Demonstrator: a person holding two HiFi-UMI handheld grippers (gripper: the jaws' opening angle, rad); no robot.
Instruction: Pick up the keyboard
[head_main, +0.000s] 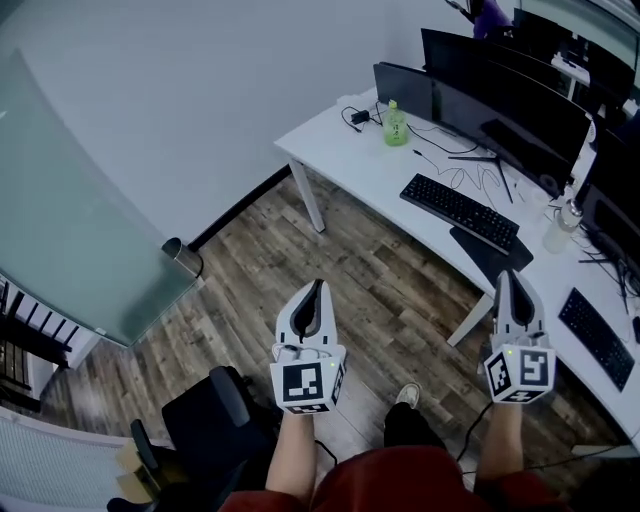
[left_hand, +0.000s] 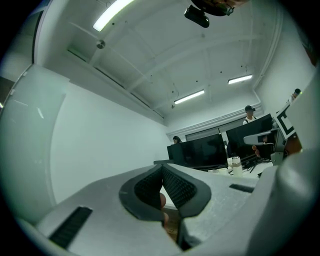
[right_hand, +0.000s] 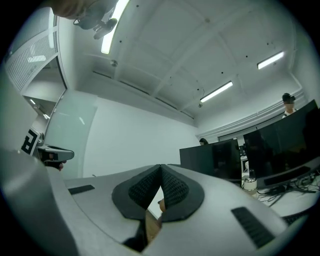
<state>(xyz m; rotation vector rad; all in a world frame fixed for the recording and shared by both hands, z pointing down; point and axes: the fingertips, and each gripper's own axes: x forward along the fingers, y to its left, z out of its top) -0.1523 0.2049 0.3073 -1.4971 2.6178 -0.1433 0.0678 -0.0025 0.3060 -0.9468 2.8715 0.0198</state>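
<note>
My left gripper (head_main: 318, 292) and right gripper (head_main: 507, 282) both closed, empty — keyboard (head_main: 460, 212) at right's 11 o'clock, axis 10-to-4, right nearer

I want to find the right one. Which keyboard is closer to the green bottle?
The keyboard in front of the monitors. The other keyboard lies past the right gripper, much farther from the green bottle.
</note>
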